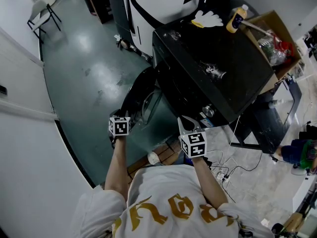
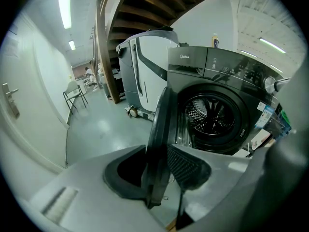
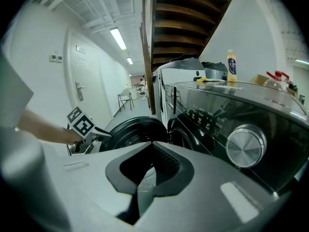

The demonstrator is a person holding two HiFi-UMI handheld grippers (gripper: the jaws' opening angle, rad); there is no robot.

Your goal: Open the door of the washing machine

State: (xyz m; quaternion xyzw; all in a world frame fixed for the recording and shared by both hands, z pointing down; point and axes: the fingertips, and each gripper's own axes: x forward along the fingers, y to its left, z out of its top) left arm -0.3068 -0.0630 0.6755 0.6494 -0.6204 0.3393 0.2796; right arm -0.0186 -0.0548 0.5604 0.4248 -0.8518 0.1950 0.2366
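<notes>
Plainly, the left gripper (image 2: pixel 159 176) pinches the door (image 2: pixel 162 122) edge — its view alone shows the drum (image 2: pixel 213 117); right gripper (image 3: pixel 146 181) pressed together.

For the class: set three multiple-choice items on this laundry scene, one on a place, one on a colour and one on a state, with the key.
1. Where does the yellow bottle stand?
A. on the floor
B. on top of the washing machine
C. inside the drum

2. What colour is the washing machine's body?
A. dark, near black
B. red
C. yellow

3. How is the door?
A. shut
B. swung open
C. lying on the floor

Key:
1 B, the bottle stands at the far edge of the top.
2 A, its panels look dark in every view.
3 B, the drum is exposed and the left gripper clamps the door's rim.
</notes>
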